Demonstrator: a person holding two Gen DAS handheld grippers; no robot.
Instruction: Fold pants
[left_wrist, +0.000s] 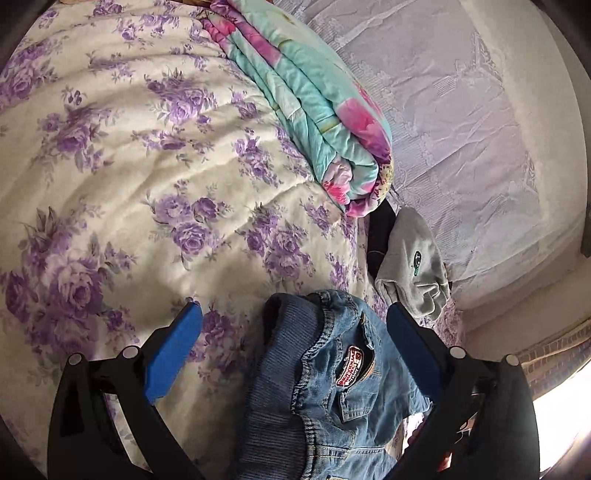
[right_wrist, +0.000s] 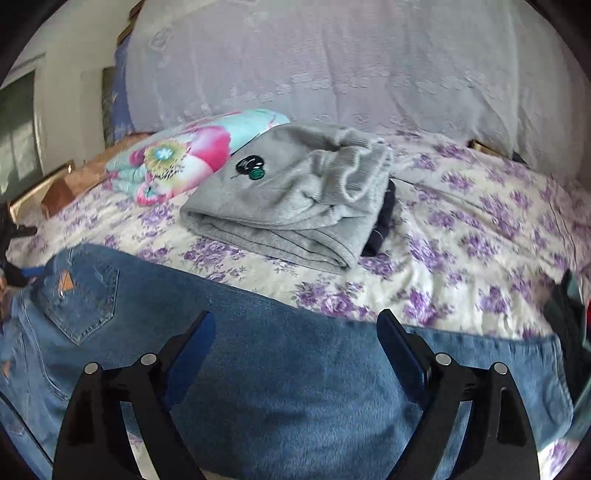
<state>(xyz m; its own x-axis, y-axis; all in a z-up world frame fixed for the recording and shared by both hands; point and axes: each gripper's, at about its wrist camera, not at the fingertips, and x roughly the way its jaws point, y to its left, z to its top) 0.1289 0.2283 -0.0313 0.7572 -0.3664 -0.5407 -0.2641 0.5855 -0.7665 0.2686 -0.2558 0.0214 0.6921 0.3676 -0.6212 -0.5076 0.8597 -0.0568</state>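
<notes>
Both tools, left and right, gape over jeans on the purple-flowered bedspread.

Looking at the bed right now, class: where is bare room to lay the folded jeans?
Bare bedspread lies left of the rolled floral quilt, and right of the grey folded sweatpants. It is crowded where the sweatpants touch the quilt, behind the jeans.

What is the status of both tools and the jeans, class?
Left tool open over jeans waistband. Right tool open above denim leg, not gripping. Folded grey pants lie beyond, clear of the jeans.
</notes>
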